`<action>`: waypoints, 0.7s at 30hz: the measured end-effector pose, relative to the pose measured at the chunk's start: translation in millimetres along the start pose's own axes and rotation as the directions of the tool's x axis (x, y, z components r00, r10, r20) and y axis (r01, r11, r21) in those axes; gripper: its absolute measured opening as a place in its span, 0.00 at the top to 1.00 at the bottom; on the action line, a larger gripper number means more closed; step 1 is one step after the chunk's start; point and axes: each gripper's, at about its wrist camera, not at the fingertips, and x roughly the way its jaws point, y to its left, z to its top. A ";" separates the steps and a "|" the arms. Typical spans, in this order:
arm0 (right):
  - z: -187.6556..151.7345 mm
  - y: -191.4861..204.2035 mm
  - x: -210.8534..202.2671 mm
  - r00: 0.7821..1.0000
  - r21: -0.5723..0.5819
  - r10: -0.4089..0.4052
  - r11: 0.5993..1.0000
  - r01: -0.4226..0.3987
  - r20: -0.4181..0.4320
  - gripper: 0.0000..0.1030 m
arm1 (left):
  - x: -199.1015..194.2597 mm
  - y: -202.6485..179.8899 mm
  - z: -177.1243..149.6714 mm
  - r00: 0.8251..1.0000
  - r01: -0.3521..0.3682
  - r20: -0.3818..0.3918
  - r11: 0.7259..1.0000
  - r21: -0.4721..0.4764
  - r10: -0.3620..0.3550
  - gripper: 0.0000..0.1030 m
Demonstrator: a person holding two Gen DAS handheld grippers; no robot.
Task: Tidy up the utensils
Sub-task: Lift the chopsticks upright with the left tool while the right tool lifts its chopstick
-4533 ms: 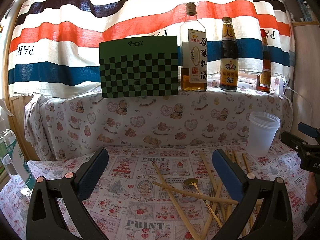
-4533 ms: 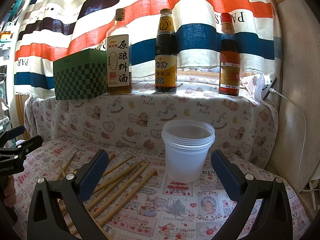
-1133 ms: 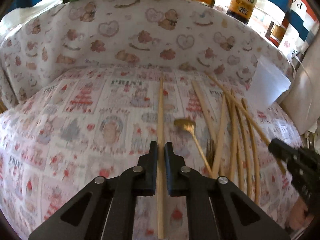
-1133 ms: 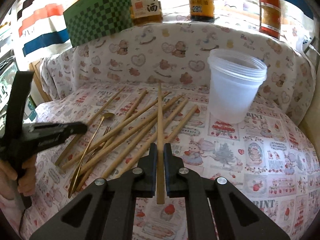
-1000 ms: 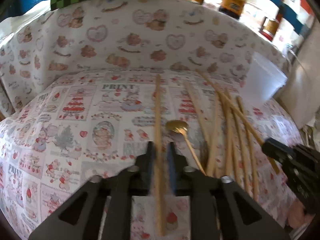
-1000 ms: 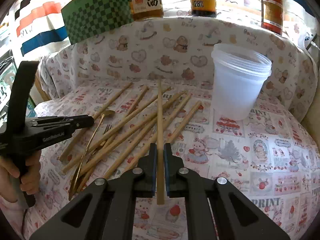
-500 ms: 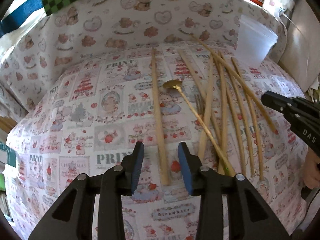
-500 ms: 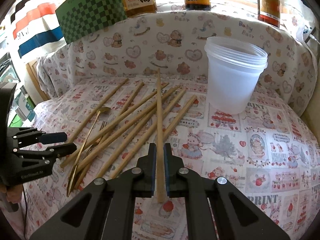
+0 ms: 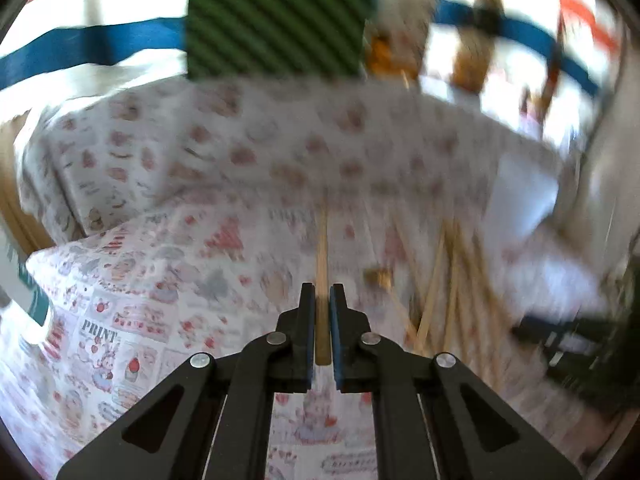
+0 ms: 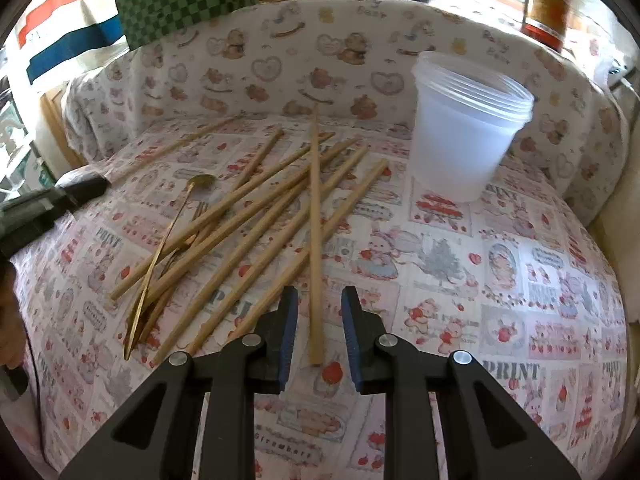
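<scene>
now the left gripper (image 9: pixel 319 300) has its jaws just closed down tight on a chopstick (image 9: pixel 321 264) — the stick runs straight forward from between the pads, over the printed cloth (image 9: pixel 132 292). left wrist view is badly blurred, so whether the stick's far end is off the cloth is unclear. right gripper (image 10: pixel 319 312) has jaws just opened to a narrow gap; a second chopstick (image 10: pixel 315 216) lies between them, pads not pressing it, resting on the cloth and across the pile of chopsticks (image 10: pixel 240 224). a gold spoon (image 10: pixel 168 248) and a fork (image 10: pixel 200 212) lie in the pile's left part. clear plastic cup (image 10: pixel 464 128) stands upright beyond the pile, to the right — apart from it.
</scene>
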 end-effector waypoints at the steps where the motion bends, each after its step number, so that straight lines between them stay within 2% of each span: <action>1: -0.3 -1.2 -1.0 1.000 0.013 -0.001 1.000 0.001 0.004 0.77 | -6.2 3.9 2.5 0.999 0.013 0.041 1.000 -0.021 -0.012 0.94; 7: -2.7 2.1 7.9 0.999 -0.005 -0.023 1.000 0.023 -0.036 0.77 | -37.7 11.6 9.4 0.970 0.037 0.241 0.999 -0.034 -0.028 0.94; 9: -3.1 5.6 5.8 0.999 -0.022 -0.033 0.999 0.032 -0.024 0.82 | -46.5 9.7 8.4 0.956 0.049 0.292 0.998 -0.025 -0.039 0.94; 10: -3.6 7.9 3.7 0.999 -0.032 -0.034 0.999 0.033 -0.015 0.93 | -51.3 8.7 8.0 0.949 0.052 0.313 0.998 -0.018 -0.044 0.94; 12: -3.6 6.0 -5.3 0.999 -0.002 -0.028 1.000 0.028 0.037 0.93 | -59.5 5.4 6.8 0.933 0.050 0.357 0.999 -0.006 -0.045 0.94; 13: -2.4 3.6 -17.0 0.994 0.012 -0.015 1.000 0.014 0.104 0.93 | -62.2 4.8 6.3 0.927 0.051 0.373 0.999 -0.007 -0.045 0.94; 15: -0.2 2.6 -40.6 0.972 -0.003 -0.034 0.999 0.036 0.233 0.93 | -67.5 5.6 6.4 0.918 0.073 0.392 0.997 -0.010 -0.064 0.94; 16: -0.7 0.2 -54.7 0.951 0.009 -0.036 0.999 0.035 0.308 0.93 | -68.2 5.6 6.1 0.917 0.080 0.394 0.997 -0.012 -0.069 0.94; 21: -7.4 -17.3 -90.4 0.875 0.088 0.017 0.994 -0.068 0.484 0.94 | -66.1 8.4 6.9 0.918 0.093 0.390 0.995 -0.026 -0.076 0.94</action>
